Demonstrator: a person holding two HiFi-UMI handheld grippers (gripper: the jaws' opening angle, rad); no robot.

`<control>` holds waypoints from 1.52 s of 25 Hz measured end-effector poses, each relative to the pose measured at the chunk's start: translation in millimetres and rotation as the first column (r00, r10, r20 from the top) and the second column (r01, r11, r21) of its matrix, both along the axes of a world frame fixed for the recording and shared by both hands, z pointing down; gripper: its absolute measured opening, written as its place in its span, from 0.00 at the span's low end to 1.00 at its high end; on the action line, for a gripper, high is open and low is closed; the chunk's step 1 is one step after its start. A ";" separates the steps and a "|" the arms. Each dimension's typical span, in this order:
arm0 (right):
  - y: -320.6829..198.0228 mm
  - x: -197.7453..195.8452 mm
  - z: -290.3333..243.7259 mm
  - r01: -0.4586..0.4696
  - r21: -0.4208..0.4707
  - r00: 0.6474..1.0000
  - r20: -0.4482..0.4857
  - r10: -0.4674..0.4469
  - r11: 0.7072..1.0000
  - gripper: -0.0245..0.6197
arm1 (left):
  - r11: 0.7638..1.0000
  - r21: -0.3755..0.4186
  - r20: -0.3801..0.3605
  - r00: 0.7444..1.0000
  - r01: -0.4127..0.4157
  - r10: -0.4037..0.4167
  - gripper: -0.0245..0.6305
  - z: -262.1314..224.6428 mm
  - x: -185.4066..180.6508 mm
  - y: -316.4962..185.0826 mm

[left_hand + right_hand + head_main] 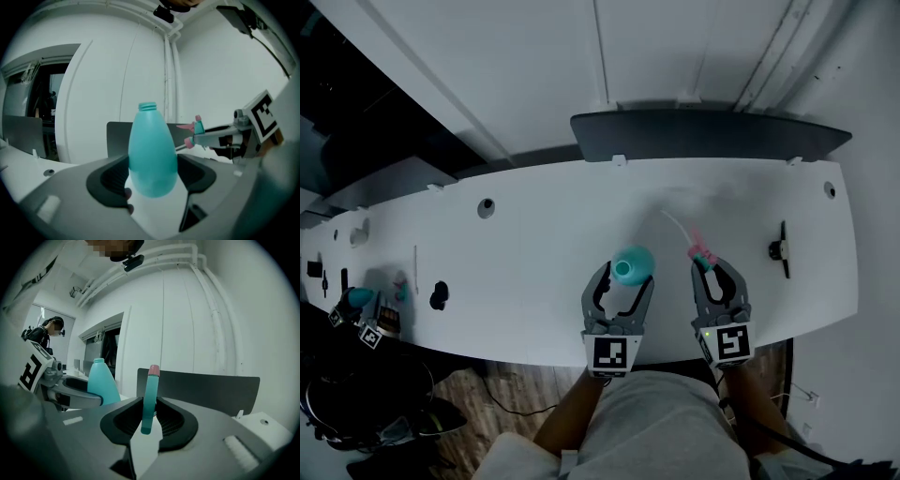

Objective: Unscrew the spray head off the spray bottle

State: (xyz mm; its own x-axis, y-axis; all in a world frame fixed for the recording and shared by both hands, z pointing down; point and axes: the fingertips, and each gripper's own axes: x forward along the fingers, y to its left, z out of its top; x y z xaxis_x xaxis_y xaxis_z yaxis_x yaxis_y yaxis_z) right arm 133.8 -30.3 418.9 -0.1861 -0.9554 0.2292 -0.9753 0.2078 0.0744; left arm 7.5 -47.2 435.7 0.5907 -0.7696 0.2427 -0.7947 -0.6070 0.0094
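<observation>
A teal spray bottle (632, 266) stands upright on the white table (534, 234), its threaded neck open with no head on it. My left gripper (627, 278) is shut on the bottle's body (152, 159). The teal and pink spray head (705, 253) is off the bottle and sits between the jaws of my right gripper (713, 269), which is shut on it. Its thin white tube (673, 223) trails up and left over the table. In the right gripper view the spray head (149, 399) stands upright in the jaws, with the bottle (102, 383) to its left.
A dark grey panel (703, 136) runs along the table's far edge. A small black fitting (781, 248) sits to the right and a black object (439, 296) to the left. Marker-tagged gear (361, 314) lies at the table's left end. The front edge is close below the grippers.
</observation>
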 end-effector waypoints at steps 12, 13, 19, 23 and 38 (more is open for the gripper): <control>64.7 11.1 -9.0 -0.037 0.034 0.998 0.051 0.036 0.999 0.18 | 0.999 0.042 -0.008 1.000 0.016 -0.015 0.53 -19.4 -0.5 58.5; 71.5 11.4 -10.1 -0.026 0.043 0.998 0.054 0.023 0.999 0.18 | 0.998 0.047 -0.002 0.999 0.032 -0.032 0.53 -19.4 -1.1 66.0; 122.3 28.6 -27.0 0.008 0.108 0.997 0.079 -0.017 0.994 0.18 | 0.991 0.091 -0.012 0.995 0.103 -0.102 0.53 -33.3 18.8 122.3; 159.9 42.2 -35.2 -0.003 0.125 0.994 0.110 -0.011 0.992 0.18 | 0.985 0.090 -0.031 0.989 0.144 -0.142 0.53 -42.0 20.3 160.3; 210.8 31.1 -59.0 -0.076 0.144 0.990 0.129 0.057 0.987 0.17 | 0.980 0.115 -0.027 0.986 0.165 -0.163 0.53 -61.2 -27.6 199.9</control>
